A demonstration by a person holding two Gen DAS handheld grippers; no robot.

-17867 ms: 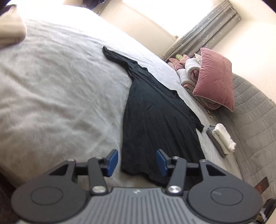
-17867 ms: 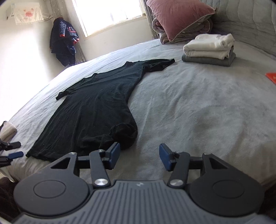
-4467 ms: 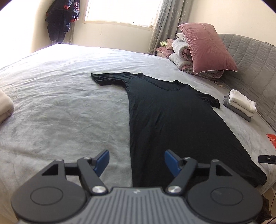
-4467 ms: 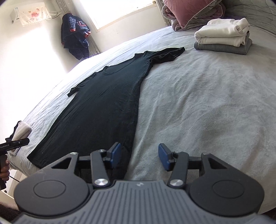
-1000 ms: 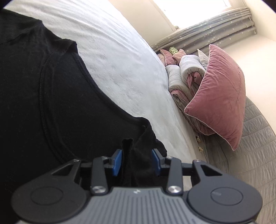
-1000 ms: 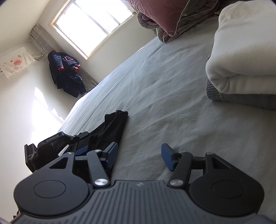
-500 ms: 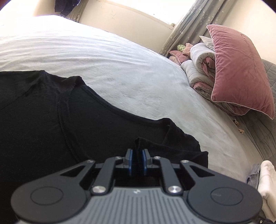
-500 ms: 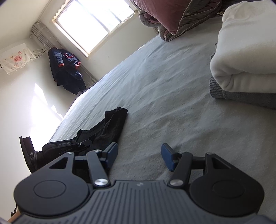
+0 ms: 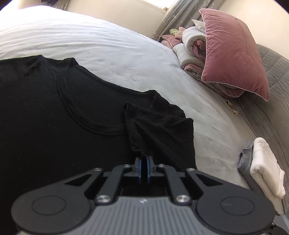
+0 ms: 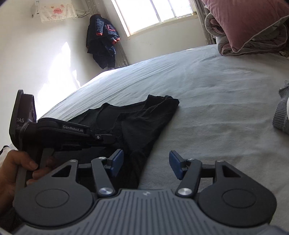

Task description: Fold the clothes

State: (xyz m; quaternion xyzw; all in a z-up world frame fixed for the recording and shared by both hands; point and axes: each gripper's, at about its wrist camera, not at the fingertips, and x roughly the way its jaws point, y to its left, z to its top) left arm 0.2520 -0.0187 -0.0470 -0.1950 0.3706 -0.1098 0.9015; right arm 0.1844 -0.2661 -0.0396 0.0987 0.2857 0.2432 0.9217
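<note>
Left wrist view: the left claw (image 9: 144,169) sits at 6 o'clock, its two blue pads nearly together after just closing, with a pinch of the black short-sleeved knit garment (image 9: 54,117) clamped between them. The pinched cloth belongs to the sleeve (image 9: 159,126), which rises in a ridge from the pads toward 12 o'clock and lies doubled over the garment's shoulder. The garment spreads flat from the centre toward 9 o'clock on the pale grey bed (image 9: 108,48), its curved neckline open toward 12 o'clock. At 2 o'clock a dusty-pink velvet pillow (image 9: 233,61) leans upright on a rolled grey and pink quilt (image 9: 191,54). At 4 o'clock a folded white cloth (image 9: 267,166) rests on a folded grey knit (image 9: 243,162), both well apart from the garment. Right wrist view: the right claw (image 10: 146,163) occupies 6 o'clock with its blue pads standing apart at a moderate gap; nothing is gripped. Its left pad lies over the garment's edge, its right pad over bare bed; whether the left pad touches cloth cannot be told. The garment runs from the claw toward 11 o'clock. At 9 o'clock the left claw's black body shows side-on above the garment, held at 8 o'clock by the person's left hand (image 10: 12,170). A dark blue jacket (image 10: 102,38) hangs on the wall at 11 o'clock beside a bright window (image 10: 153,14).
</note>
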